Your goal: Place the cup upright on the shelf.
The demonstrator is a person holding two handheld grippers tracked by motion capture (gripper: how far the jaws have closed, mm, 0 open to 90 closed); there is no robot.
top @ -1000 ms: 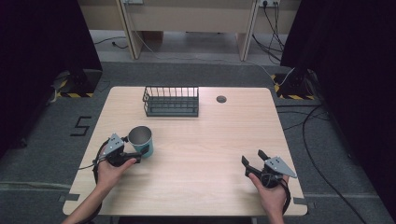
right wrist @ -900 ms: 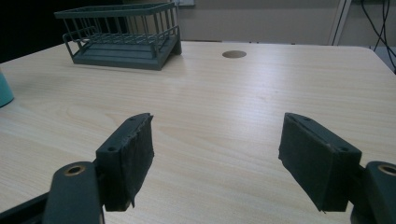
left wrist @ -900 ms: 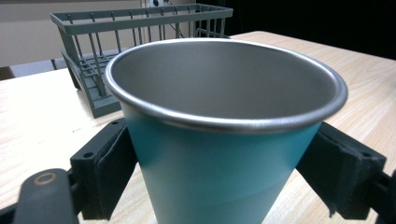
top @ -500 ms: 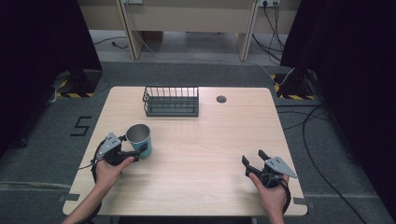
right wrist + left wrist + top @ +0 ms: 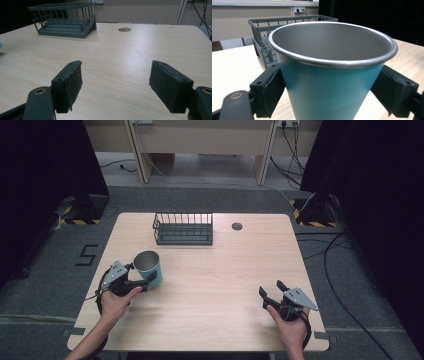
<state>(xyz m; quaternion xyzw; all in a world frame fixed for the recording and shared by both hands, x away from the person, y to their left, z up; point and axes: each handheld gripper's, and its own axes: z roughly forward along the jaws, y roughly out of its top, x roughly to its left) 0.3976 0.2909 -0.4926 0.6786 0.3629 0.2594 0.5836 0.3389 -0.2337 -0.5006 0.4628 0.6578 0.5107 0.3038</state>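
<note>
Left gripper grips a teal metal cup near the table's left-front area, jaws pressed to either side of the cup's wall, per the left gripper view, where the pads sit flush against the teal cup body. Cup stands upright, open mouth up, steel-lined interior looks empty. Whether its base rests on the wooden table or is just clear of it cannot be told.

Right gripper waits at the right-front of the table, jaws spread wide w/ nothing between them; right gripper view shows only bare wood between its pads.

Step in hand appears to be the grasp-and-carry of the cup, prob. toward the dark wire dish rack at the table's far centre. Next move likely calls for a lift, then a forward-and-rightward carry, keeping the cup level and clearing the rack's near rail before lowering in.

Room for moving: open tabletop lies between cup and rack, nothing in the path. Table's left edge is near the left hand, so drift leftward has little margin. Small round cable port sits just right of the rack, apart from it. Right side of the table is open; right gripper is well apart from the cup.
</note>
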